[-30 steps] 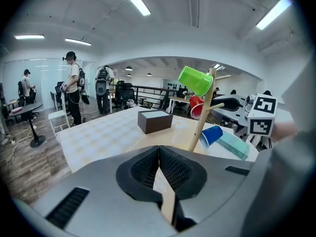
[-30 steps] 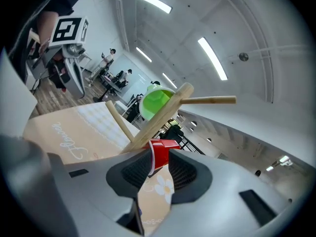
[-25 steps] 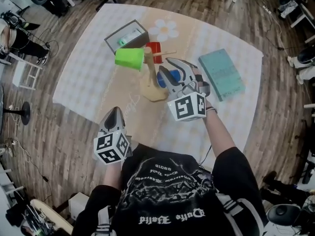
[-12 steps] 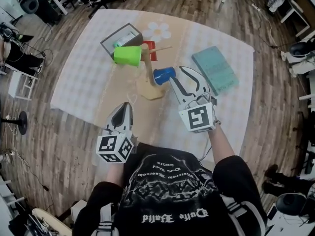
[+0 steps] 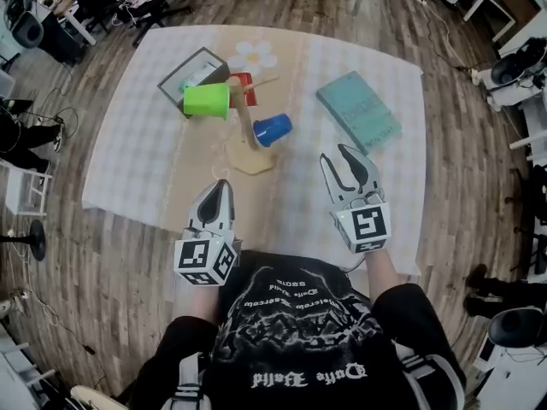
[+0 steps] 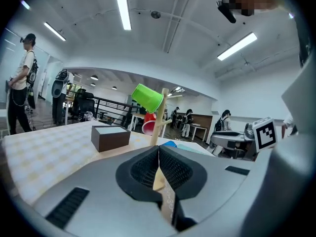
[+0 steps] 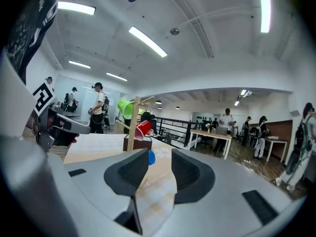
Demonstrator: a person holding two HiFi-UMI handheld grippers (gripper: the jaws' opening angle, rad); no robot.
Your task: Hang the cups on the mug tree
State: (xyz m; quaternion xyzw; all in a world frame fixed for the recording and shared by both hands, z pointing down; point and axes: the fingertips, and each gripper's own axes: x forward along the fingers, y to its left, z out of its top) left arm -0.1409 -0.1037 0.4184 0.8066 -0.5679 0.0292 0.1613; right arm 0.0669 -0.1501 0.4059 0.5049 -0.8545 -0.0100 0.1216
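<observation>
- Head view: one box (image 5: 190,73), open-topped, sits far left on the table (image 5: 137,143). Its inside is pale and the contents are not readable.
- Cups, three, all at the one tree (image 5: 245,131): green cup (image 5: 206,100) on its side on a left peg; red cup (image 5: 242,84) tilted on the far side; blue cup (image 5: 272,130) low, touching the trunk's right side.
- One teal book (image 5: 359,111) lies flat right of the tree, apart from it.
- Grippers, two: left gripper (image 5: 219,186) has its jaws pressed together with nothing between. The right gripper (image 5: 345,162) has wide jaws that have just been opening, nothing between; it is well short of the blue cup.
- Surface: pale checked cloth (image 5: 128,101) with a tan strip (image 5: 282,84) and a flower print (image 5: 255,55). The tree's base stands on the strip.
- Room: plank floor (image 5: 94,254), desks (image 7: 212,135), ceiling strip lights (image 6: 122,6), people (image 7: 98,110) standing behind.
</observation>
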